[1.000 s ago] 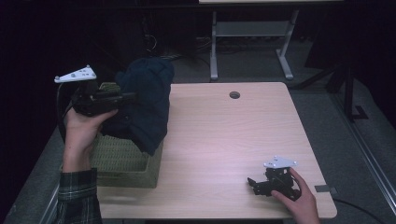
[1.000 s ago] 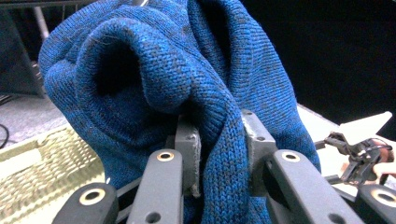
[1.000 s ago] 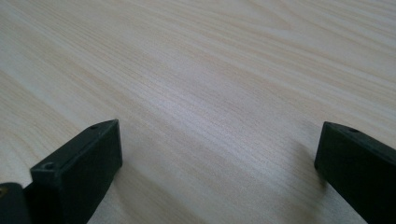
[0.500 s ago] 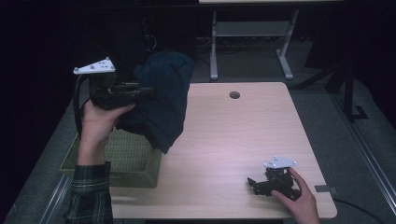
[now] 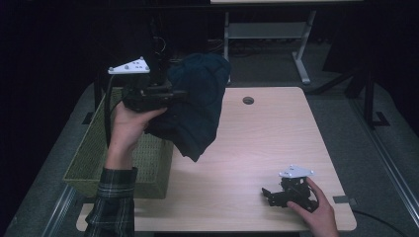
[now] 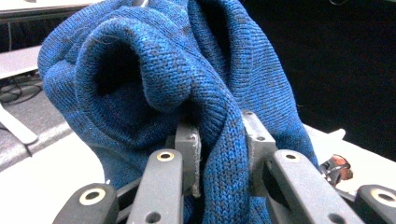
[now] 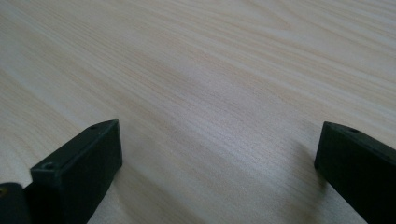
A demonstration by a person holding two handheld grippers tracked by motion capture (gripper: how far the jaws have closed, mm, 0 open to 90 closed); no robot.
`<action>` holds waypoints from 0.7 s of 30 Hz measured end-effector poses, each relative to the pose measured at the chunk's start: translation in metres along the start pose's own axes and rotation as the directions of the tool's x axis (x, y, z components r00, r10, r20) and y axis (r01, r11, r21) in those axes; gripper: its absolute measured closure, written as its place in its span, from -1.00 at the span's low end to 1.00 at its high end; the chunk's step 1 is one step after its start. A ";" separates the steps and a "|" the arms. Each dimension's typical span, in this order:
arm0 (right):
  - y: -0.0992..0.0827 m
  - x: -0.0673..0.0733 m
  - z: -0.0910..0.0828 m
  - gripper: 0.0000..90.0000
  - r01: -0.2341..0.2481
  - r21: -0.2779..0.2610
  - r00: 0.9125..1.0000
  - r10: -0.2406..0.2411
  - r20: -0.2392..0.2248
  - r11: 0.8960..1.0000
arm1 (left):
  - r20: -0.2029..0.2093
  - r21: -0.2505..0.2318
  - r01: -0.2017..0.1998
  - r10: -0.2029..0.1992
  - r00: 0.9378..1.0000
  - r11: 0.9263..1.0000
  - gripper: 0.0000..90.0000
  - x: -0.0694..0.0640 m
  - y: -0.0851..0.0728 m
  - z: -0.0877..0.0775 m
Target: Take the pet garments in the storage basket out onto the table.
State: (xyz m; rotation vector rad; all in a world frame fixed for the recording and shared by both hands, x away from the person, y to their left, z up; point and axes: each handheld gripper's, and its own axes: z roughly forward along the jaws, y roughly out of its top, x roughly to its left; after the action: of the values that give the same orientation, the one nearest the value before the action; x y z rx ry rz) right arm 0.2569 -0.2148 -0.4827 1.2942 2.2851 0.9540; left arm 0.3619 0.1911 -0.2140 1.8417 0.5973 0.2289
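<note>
The high view was dimly lit with black surroundings, while the worktop (image 5: 257, 143) was evenly lit and sharply rendered.

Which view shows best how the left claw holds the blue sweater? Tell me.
The left gripper view: the blue sweater is pinched between the left claw pads. The high view shows it hanging over the table.
</note>
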 end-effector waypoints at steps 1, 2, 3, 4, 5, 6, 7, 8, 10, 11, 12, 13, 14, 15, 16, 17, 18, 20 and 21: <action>0.000 0.000 0.000 -0.99 -0.001 0.000 1.000 0.001 0.000 1.000 | 0.005 0.002 -0.003 0.003 1.000 1.000 0.61 -0.001 0.001 0.004; 0.000 0.000 0.000 -0.99 0.000 0.000 1.000 0.000 -0.001 1.000 | 0.008 0.003 -0.004 0.004 1.000 1.000 0.61 -0.001 0.001 0.006; 0.000 0.000 0.000 -0.99 -0.001 0.001 1.000 0.001 -0.001 1.000 | 0.011 0.002 -0.003 0.003 1.000 1.000 0.61 -0.002 0.002 0.009; 0.000 0.000 0.000 -0.99 -0.001 0.001 1.000 0.001 -0.001 1.000 | 0.017 0.001 -0.003 0.003 1.000 1.000 0.61 -0.003 0.002 0.015; 0.000 0.000 0.000 -0.99 -0.001 0.000 1.000 0.001 0.000 1.000 | 0.017 0.001 -0.003 0.003 1.000 1.000 0.61 -0.003 0.002 0.015; 0.000 0.000 0.000 -0.99 0.001 0.000 1.000 -0.001 0.001 1.000 | 0.021 -0.001 -0.001 0.001 1.000 1.000 0.61 -0.003 0.003 0.018; 0.000 0.000 0.000 -0.99 -0.003 0.002 1.000 0.003 -0.001 1.000 | 0.026 -0.003 -0.002 0.002 1.000 1.000 0.61 -0.004 0.003 0.020; 0.000 0.000 0.000 -0.99 -0.003 0.002 1.000 0.003 -0.001 1.000 | 0.034 -0.006 0.001 0.000 0.999 1.000 0.61 -0.004 0.003 0.023; 0.000 0.000 0.000 -0.99 -0.002 0.001 1.000 0.002 -0.001 1.000 | 0.042 -0.008 -0.002 0.002 0.999 1.000 0.61 -0.004 0.002 0.028; 0.000 0.000 0.000 -0.99 -0.002 0.003 1.000 0.002 -0.001 1.000 | 0.045 -0.008 -0.005 0.005 0.999 1.000 0.61 -0.005 0.002 0.031; 0.000 0.000 0.000 -0.99 -0.002 0.002 1.000 0.002 -0.001 1.000 | 0.048 -0.006 -0.006 0.006 0.999 1.000 0.61 -0.005 0.002 0.034; 0.000 0.000 0.000 -0.99 -0.002 0.003 1.000 0.002 -0.001 1.000 | 0.050 -0.006 -0.011 0.011 0.999 1.000 0.61 -0.006 0.001 0.038; 0.000 0.000 0.000 -0.99 -0.002 0.002 1.000 0.002 -0.001 1.000 | 0.052 -0.004 -0.012 0.012 0.999 1.000 0.61 -0.006 0.001 0.041; 0.000 0.000 0.000 -0.99 -0.002 0.002 1.000 0.002 0.000 1.000 | 0.055 -0.001 -0.017 0.017 0.998 1.000 0.61 -0.007 0.001 0.044; 0.000 0.000 0.000 -0.99 -0.002 0.002 1.000 0.002 0.000 1.000 | 0.058 0.001 -0.019 0.019 0.998 1.000 0.61 -0.007 0.000 0.048; 0.000 0.000 0.000 -0.99 -0.002 0.002 1.000 0.002 0.000 1.000 | 0.062 0.004 -0.022 0.022 0.998 1.000 0.61 -0.008 -0.001 0.052; 0.000 0.000 0.000 -0.99 -0.002 0.002 1.000 0.002 0.000 1.000 | 0.072 0.007 -0.021 0.021 0.997 1.000 0.61 -0.009 -0.003 0.059; 0.000 0.000 0.000 -0.99 -0.004 0.003 1.000 0.004 -0.001 1.000 | 0.077 0.010 -0.023 0.022 0.997 1.000 0.60 -0.009 -0.004 0.064; 0.000 0.000 0.000 -0.99 -0.004 0.003 1.000 0.004 -0.001 1.000 | 0.085 0.014 -0.026 0.025 0.996 1.000 0.60 -0.010 -0.007 0.072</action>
State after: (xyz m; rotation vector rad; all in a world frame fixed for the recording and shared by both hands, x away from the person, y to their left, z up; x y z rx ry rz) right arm 0.2566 -0.2146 -0.4824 1.3003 2.2860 0.9533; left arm 0.3835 0.1280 -0.2443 1.8647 0.5179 0.1621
